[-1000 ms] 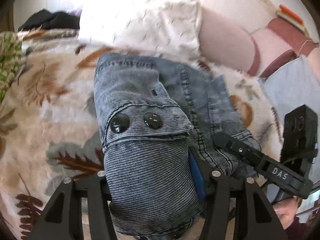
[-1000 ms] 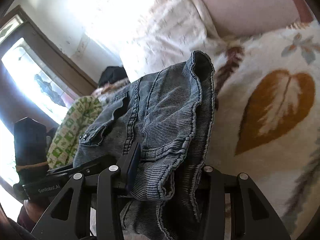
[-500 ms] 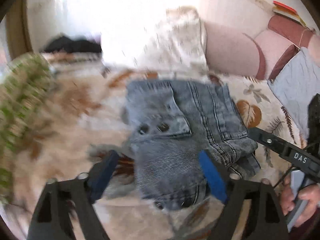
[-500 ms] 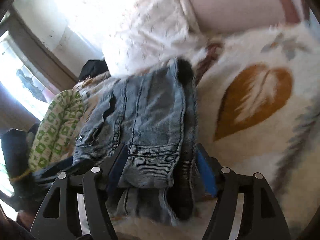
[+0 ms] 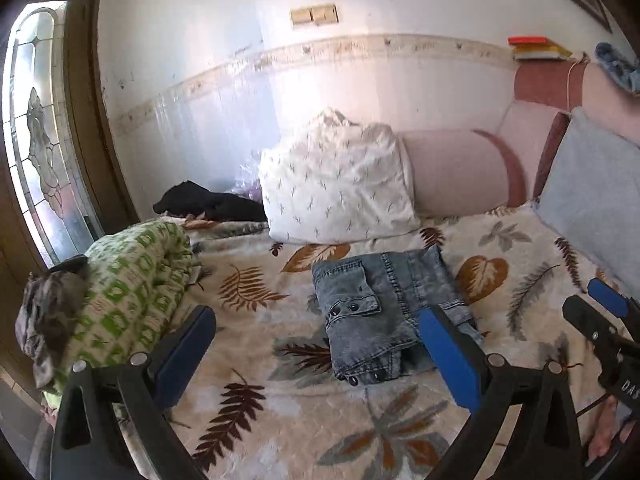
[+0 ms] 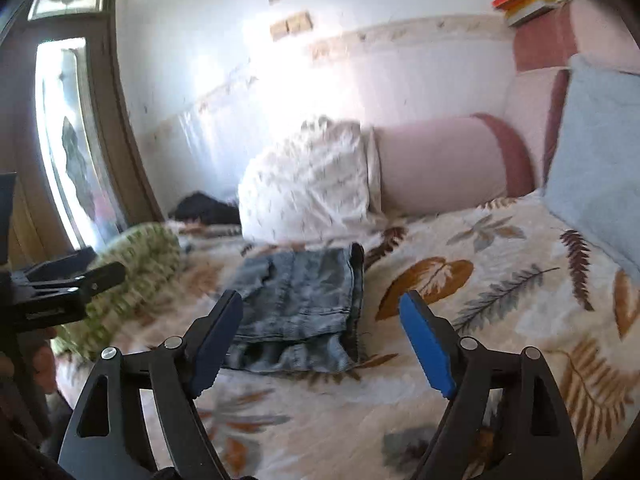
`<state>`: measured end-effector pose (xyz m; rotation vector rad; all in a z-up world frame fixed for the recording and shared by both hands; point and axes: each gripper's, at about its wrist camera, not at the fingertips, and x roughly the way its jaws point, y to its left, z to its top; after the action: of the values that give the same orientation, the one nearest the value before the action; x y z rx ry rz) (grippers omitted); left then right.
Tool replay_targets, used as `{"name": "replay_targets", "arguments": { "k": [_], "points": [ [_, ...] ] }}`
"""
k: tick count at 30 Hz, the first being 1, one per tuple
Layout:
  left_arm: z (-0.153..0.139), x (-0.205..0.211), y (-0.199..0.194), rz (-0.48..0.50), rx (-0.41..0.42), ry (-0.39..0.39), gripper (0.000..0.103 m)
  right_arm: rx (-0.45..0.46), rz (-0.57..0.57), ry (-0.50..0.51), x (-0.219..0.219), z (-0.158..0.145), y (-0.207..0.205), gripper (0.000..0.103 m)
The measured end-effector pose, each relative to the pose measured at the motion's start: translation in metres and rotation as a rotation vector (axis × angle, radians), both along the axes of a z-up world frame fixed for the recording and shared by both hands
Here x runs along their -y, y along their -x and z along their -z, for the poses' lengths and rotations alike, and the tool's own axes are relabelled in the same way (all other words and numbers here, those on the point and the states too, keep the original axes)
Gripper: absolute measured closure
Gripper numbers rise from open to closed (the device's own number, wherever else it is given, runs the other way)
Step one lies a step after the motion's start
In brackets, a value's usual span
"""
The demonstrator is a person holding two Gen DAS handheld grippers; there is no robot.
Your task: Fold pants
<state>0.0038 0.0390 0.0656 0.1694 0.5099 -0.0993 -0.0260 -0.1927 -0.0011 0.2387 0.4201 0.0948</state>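
Note:
The grey-blue denim pants [image 5: 384, 312] lie folded in a compact stack on the leaf-print blanket [image 5: 280, 420]; a buttoned pocket flap faces up. They also show in the right wrist view [image 6: 300, 308]. My left gripper [image 5: 316, 344] is open and empty, held back above the blanket in front of the pants. My right gripper [image 6: 320, 324] is open and empty too, also drawn back from the pants. The right gripper's tip shows at the right edge of the left wrist view [image 5: 600, 312].
A white pillow [image 5: 340, 188] and a pink bolster [image 5: 456, 172] stand behind the pants. A green-patterned rolled blanket [image 5: 132, 292] lies at the left, a grey cushion [image 5: 592, 200] at the right, black clothing [image 5: 212, 204] by the wall.
Both grippers opened, let go of the folded pants and pulled back and up. The pants now rest on the blanket.

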Motion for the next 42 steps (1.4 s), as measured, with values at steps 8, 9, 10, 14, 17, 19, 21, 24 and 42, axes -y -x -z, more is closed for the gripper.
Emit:
{"name": "replay_targets", "arguments": {
  "k": [8, 9, 10, 14, 17, 19, 21, 24, 42],
  "points": [
    [-0.030, -0.027, 0.047, -0.024, 0.052, 0.052, 0.000, 0.114, 0.016, 0.043, -0.034, -0.062, 0.053, 0.020],
    [-0.035, -0.034, 0.053, -0.032, 0.067, 0.062, 0.000, 0.122, 0.014, 0.051, -0.039, -0.068, 0.057, 0.020],
    [-0.039, -0.038, 0.058, -0.038, 0.079, 0.069, 0.000, 0.130, 0.010, 0.060, -0.044, -0.074, 0.061, 0.020],
    [-0.052, -0.053, 0.076, -0.066, 0.129, 0.077, 0.000, 0.182, -0.022, 0.094, -0.070, -0.097, 0.080, 0.019],
    [-0.060, -0.064, 0.089, -0.092, 0.164, 0.074, 0.000, 0.217, -0.046, 0.120, -0.088, -0.110, 0.090, 0.019],
    [-0.062, -0.070, 0.094, -0.105, 0.176, 0.075, 0.000, 0.240, -0.059, 0.138, -0.099, -0.117, 0.096, 0.018],
    [-0.065, -0.076, 0.098, -0.116, 0.184, 0.076, 0.000, 0.260, -0.069, 0.146, -0.108, -0.122, 0.102, 0.018],
    [-0.066, -0.083, 0.103, -0.144, 0.198, 0.077, 0.000, 0.292, -0.077, 0.165, -0.120, -0.127, 0.109, 0.016],
    [-0.058, -0.124, 0.098, -0.293, 0.209, 0.060, 0.000, 0.255, -0.169, 0.237, -0.170, -0.117, 0.095, 0.014]
  ]
}}
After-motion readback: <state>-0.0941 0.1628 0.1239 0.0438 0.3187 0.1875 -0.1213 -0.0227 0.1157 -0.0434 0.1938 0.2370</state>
